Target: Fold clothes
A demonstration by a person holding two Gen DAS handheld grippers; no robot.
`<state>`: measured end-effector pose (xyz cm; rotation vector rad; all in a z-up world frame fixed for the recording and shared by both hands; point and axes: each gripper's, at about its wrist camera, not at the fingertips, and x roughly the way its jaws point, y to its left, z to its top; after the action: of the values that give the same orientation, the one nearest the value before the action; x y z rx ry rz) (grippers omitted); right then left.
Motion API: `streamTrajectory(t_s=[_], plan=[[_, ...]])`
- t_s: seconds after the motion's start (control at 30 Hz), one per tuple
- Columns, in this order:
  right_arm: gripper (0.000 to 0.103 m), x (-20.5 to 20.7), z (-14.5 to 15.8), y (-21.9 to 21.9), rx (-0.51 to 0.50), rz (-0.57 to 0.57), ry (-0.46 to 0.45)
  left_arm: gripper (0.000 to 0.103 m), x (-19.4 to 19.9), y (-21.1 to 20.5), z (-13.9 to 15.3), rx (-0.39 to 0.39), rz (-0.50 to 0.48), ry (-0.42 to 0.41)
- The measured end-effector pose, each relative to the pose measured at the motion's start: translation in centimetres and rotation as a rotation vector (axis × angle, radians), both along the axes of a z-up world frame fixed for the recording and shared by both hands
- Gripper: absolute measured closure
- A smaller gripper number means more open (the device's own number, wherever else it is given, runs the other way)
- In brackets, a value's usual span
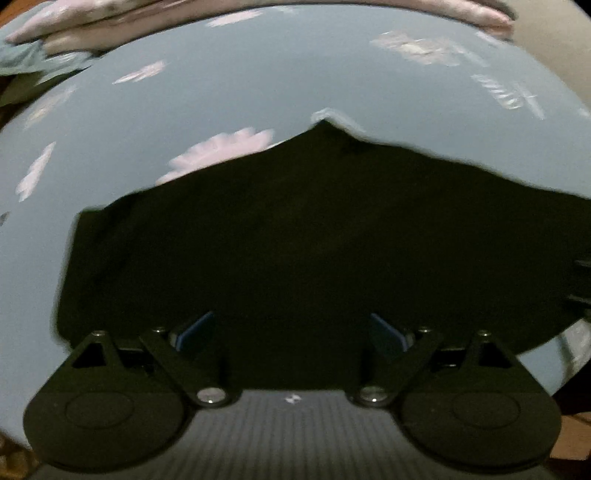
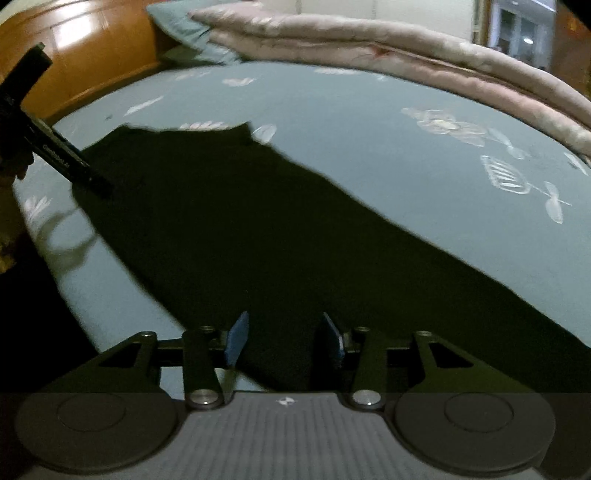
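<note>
A bed fills most of both views, covered by a pale blue-grey sheet printed with whitish flowers and feather-like leaves. Along the far edge, at the top of the right wrist frame, lies a folded pinkish quilt, with a teal pillow beside it at upper left. A glossy orange-brown wooden headboard curves along the upper left, catching a bright reflection. Behind the quilt stands a cream wall, and at upper right a window shows dim daylight. The room light is low.
</note>
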<state>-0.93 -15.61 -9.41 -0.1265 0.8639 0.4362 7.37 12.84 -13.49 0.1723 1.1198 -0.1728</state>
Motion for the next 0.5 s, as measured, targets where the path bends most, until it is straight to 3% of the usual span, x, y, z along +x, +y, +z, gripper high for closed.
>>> streamTrajectory(t_s=[0.17,0.4,0.5], plan=[[0.047,0.8,-0.5,-2.8,0.06,-0.136,0.023,0.012,1.0,-4.5,-2.3,0.035,-0.094,0.033],[0.039,0.7,-1.7,-7.5,0.144,-0.289,0.044,0.011,0.3,-4.5,-2.7,0.024,-0.019,0.116],[0.039,0.0,-1.4,-9.9,0.187,-0.347,0.009,0.011,0.4,-6.3,-1.6,0.076,-0.041,0.081]])
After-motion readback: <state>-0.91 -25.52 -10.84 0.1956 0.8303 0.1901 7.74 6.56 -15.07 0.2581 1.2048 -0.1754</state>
